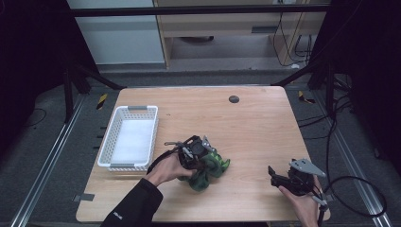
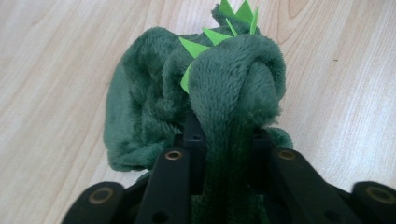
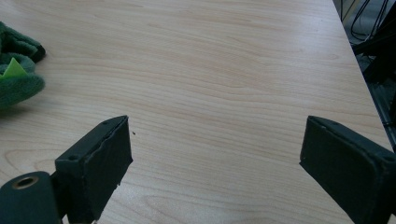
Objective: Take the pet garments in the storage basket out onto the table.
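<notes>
While the left claw (image 1: pixel 201 156) bears down on the toy (image 1: pixel 210 168), its jaws are closed on a fold of dark green plush; in the left gripper view that fold rises between the two black jaws and bulges over them, with the rest of the toy (image 2: pixel 187 98) bunched beyond on the wood. Light green felt spikes (image 2: pixel 219 32) run along the toy's top in that view. In the high view the person's left hand (image 1: pixel 168 170) grips the claw from the near side, and a dark sleeve (image 1: pixel 135 205) reaches to the near edge of the worktop (image 1: pixel 250 127). The toy lies near the middle of the worktop's near half, closer to the near edge than to the far one.

Left of the toy, a white basket (image 1: pixel 106 146) stands along the left edge, apart from the toy, its inside pale and bare.

The right claw (image 1: pixel 276 176) hangs near the near right corner, well apart from the toy, held by the right hand (image 1: pixel 302 203). In the right gripper view its jaws stand wide apart with bare wood between them and nothing held (image 3: pixel 215 163); a bit of the toy (image 3: pixel 18 84) shows at that view's left edge. A grey plate (image 1: pixel 307 167) sits on top of this claw, and a cable (image 1: pixel 359 189) loops off past the right edge.

A small dark disc (image 1: pixel 233 99) sits near the far edge.
</notes>
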